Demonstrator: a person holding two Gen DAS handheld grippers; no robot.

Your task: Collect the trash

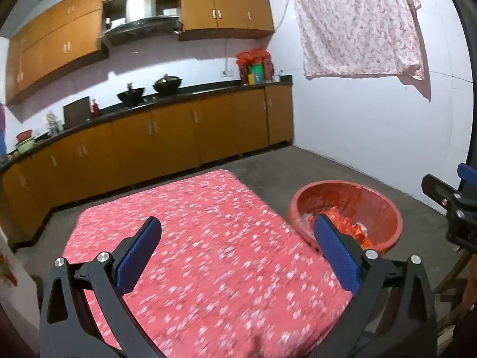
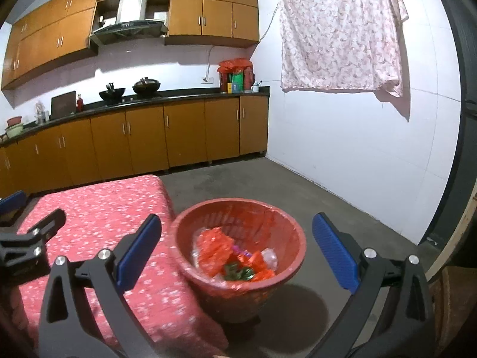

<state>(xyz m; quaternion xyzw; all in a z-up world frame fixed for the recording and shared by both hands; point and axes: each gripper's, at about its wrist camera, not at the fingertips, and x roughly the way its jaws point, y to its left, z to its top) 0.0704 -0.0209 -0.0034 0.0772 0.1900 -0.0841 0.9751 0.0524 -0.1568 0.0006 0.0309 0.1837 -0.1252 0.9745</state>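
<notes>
Both grippers — left [image 1: 237, 249], right [image 2: 237, 247] — fingers spread, empty; round red basket [image 2: 298, 238] holds crinkly wrappers [image 2: 214, 247].

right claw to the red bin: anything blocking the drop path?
Nothing visible. The right claw is open and empty, above the red bin, whose mouth is uncovered with wrappers already inside. The table lies left of it.

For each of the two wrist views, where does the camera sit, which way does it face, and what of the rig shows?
Left wrist: on the left gripper, above the red floral-cloth table, facing the kitchen counter; its own open fingers show, with the right gripper at the right edge.
Right wrist: on the right gripper, over the red plastic basket of crumpled wrappers; the left gripper at the left edge.
Shared: table, basket, orange wooden cabinets, hanging floral sheet.
</notes>
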